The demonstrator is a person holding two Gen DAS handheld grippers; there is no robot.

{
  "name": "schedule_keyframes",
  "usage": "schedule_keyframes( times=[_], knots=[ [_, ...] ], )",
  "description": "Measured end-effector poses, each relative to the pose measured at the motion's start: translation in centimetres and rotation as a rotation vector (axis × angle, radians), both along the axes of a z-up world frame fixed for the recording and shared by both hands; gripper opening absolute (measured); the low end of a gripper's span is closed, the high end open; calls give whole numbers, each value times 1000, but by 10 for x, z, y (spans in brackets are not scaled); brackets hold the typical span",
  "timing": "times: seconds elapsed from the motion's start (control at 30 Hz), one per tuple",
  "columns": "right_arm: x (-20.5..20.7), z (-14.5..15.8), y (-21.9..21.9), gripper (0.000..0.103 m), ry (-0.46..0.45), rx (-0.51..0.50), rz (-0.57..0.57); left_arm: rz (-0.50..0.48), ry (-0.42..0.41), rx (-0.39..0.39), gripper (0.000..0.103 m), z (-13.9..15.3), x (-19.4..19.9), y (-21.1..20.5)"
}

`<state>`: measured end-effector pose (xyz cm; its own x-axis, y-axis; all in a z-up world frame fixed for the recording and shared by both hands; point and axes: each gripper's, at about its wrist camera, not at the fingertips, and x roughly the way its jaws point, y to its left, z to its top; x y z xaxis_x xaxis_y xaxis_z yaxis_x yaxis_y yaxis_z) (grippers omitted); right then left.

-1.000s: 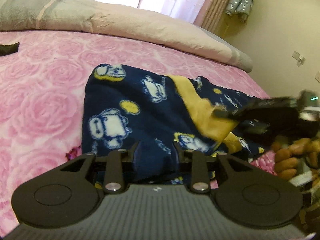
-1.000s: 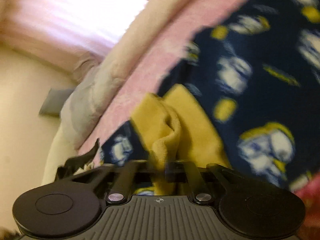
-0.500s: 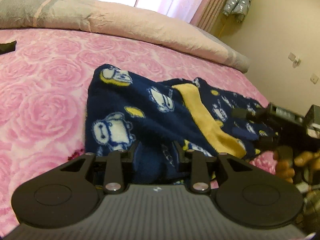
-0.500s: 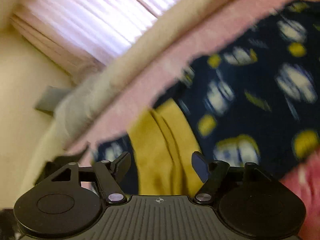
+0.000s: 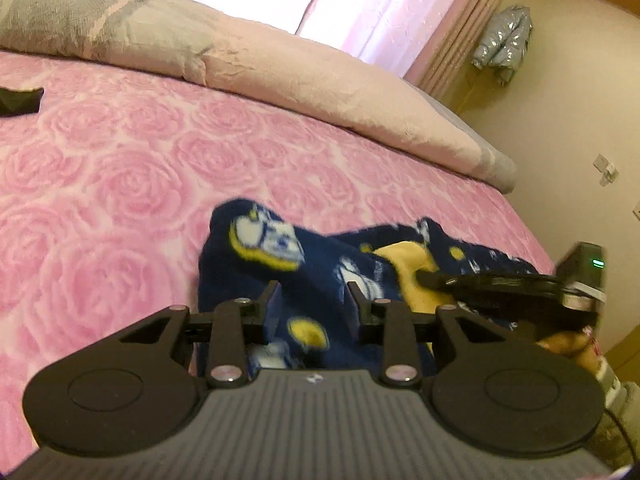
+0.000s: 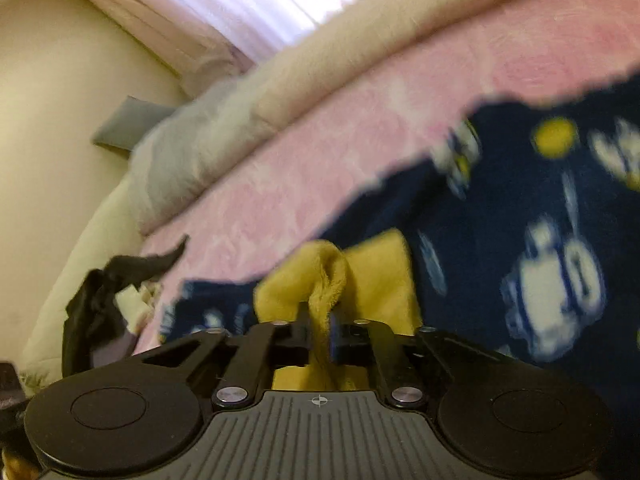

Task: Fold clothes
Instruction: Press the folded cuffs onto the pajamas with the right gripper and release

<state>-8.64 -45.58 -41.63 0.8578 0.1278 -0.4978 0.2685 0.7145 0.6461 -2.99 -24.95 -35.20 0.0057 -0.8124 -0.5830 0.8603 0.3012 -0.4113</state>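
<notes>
While both grippers (image 5: pixel 313 308) (image 6: pixel 319 330) pinch the garment (image 5: pixel 320 276), motion blur smears its print.

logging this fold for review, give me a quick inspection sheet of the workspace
surface: bed with pink rose cover, pale duvet bunched along its far side
job's things: navy cartoon-print fleece garment with yellow lining, crumpled, not yet folded
clutter: dark cloth on the cover's far left
grippers: left tongs around navy fleece; right tongs shut on a yellow fold
cables: nothing seen
surroundings: bright curtained window, silver jacket hanging on the wall
</notes>
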Motion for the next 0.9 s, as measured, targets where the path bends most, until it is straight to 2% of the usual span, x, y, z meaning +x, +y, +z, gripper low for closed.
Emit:
schedule_keyframes(
  times=[0.03, 0.1, 0.17, 0.23, 0.27, 0.3, 0.33, 0.37, 0.4, 0.5, 0.6, 0.63, 0.7, 0.8, 0.83, 0.87, 0.9],
  knots=[
    [-7, 9, 2, 5, -45, -40, -19, 2, -9, -7, 28, 1, 2, -3],
    [-17, 20, 2, 5, -80, -98, -69, 11, -24, -7, 29, -1, 4, -9],
    [-21, 17, -1, 5, -18, -141, -136, 16, -45, 21, 29, -9, 5, -18],
    [-15, -5, -8, 6, 96, -95, -147, 24, -68, 73, 29, -19, 4, -27],
    [-14, -14, -12, 6, 118, -49, -135, 23, -74, 87, 29, -23, 3, -29],
    [-18, -18, -14, 21, 111, -18, -139, 22, -79, 90, 29, -24, 2, -28],
    [-24, -17, -16, 53, 92, -6, -155, 22, -86, 86, 30, -24, 2, -26],
    [-32, -12, -18, 70, 78, -2, -181, 23, -91, 84, 30, -24, 1, -23],
    [-40, -7, -19, 78, 50, 2, -200, 26, -88, 84, 30, -24, 2, -19],
    [-67, 1, -20, 78, 29, 60, -200, 40, -58, 80, 30, -24, 5, -5],
    [-89, -2, -8, 78, 91, 90, -172, 51, -26, 81, 31, -25, 4, 8],
    [-93, -5, -3, 73, 111, 91, -164, 55, -15, 85, 32, -27, 4, 10],
    [-98, -10, 5, 72, 138, 95, -160, 62, 6, 94, 35, -30, 4, 16],
    [-97, -12, 10, 71, 117, 140, -152, 70, 41, 99, 36, -34, 4, 23],
    [-92, -11, 11, 53, 110, 156, -139, 72, 53, 95, 36, -34, 4, 24],
    [-84, -11, 10, 41, 106, 178, -115, 76, 58, 93, 36, -34, 4, 26],
    [-77, -15, 10, 35, 112, 204, -97, 78, 59, 93, 36, -33, 4, 27]
  ],
)
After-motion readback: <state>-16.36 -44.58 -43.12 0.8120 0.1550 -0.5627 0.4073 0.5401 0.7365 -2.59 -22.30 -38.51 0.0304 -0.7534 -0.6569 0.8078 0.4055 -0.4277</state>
